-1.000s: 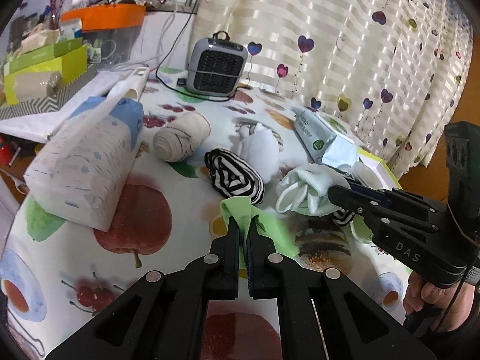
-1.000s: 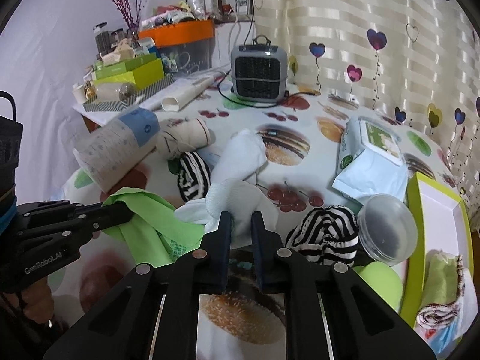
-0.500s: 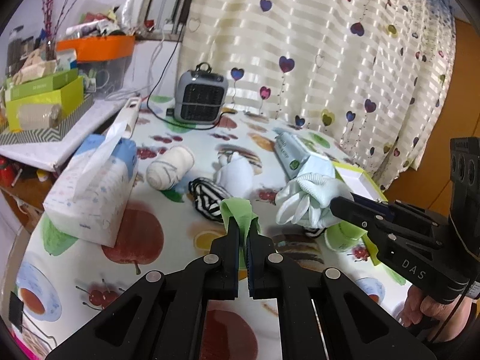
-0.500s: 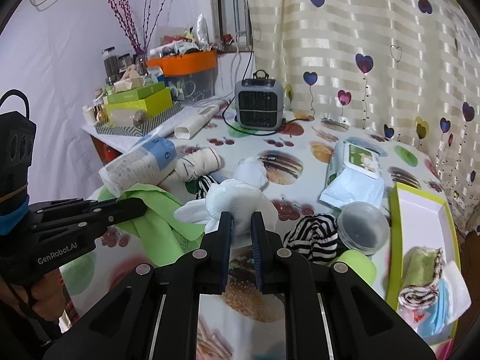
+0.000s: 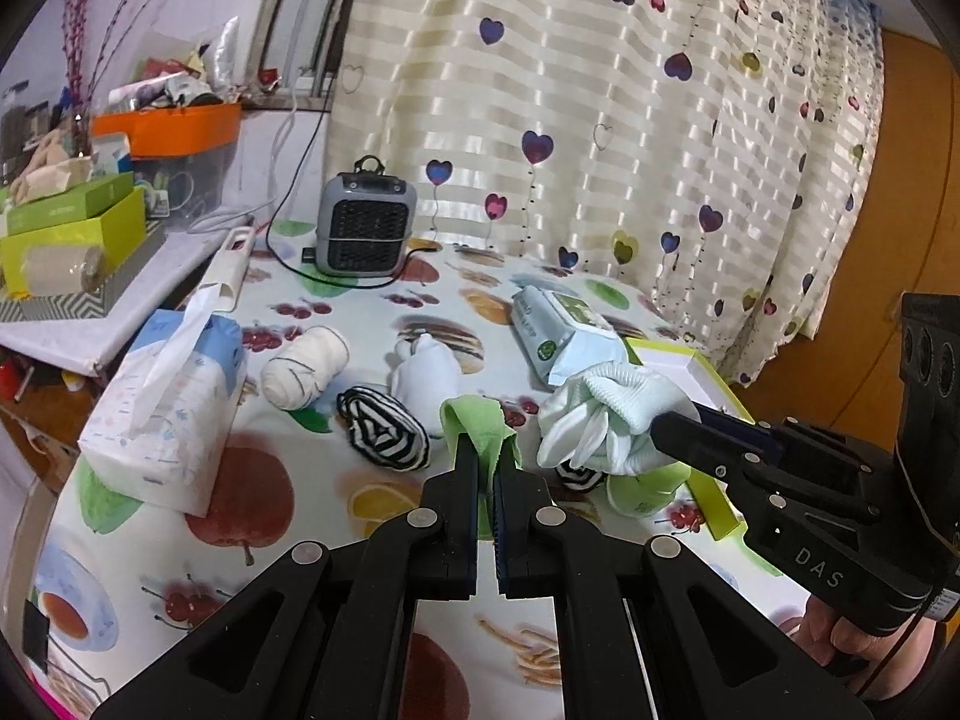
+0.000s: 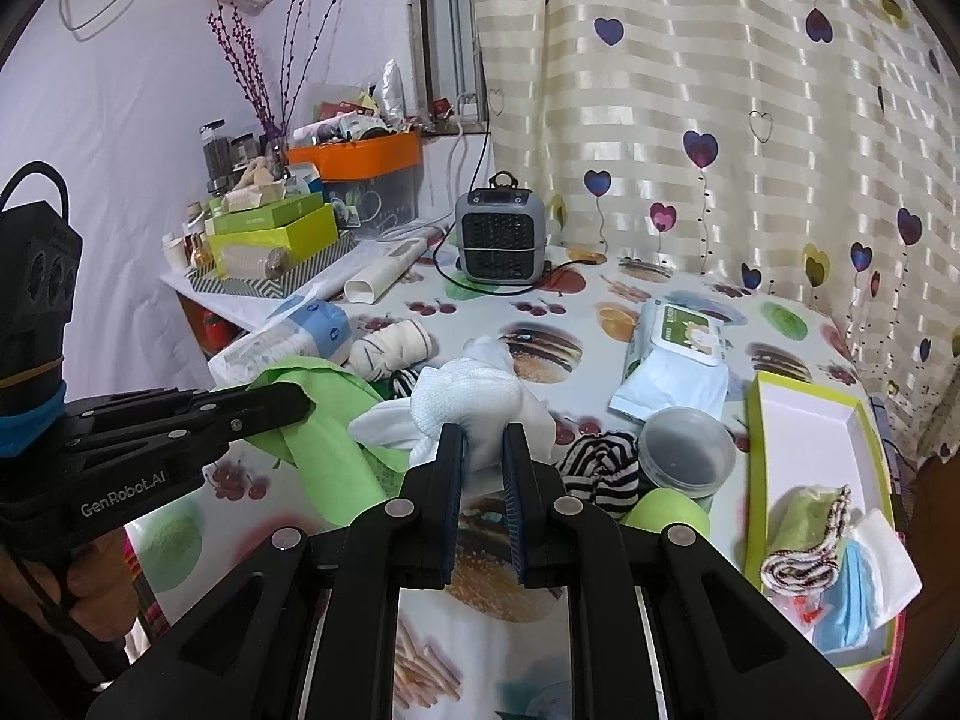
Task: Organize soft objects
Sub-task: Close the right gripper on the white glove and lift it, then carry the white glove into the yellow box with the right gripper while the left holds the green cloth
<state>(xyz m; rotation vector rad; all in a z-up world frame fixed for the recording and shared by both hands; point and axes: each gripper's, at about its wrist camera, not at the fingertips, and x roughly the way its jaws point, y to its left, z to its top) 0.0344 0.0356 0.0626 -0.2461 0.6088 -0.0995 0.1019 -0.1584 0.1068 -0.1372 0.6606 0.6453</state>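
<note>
The right tongs (image 5: 660, 423) carry the white letters "DAS" on the side of their black body. The left tongs (image 6: 303, 402) carry "GenRobot.AI" in white on theirs. The print on the wipes pack (image 6: 678, 354), beyond the right tongs, is too small to read.

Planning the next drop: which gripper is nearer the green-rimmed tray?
Right. The right gripper, shut on the white cloth, is just beside the green-rimmed tray. The left gripper, shut on the green cloth, is farther away across the table.
</note>
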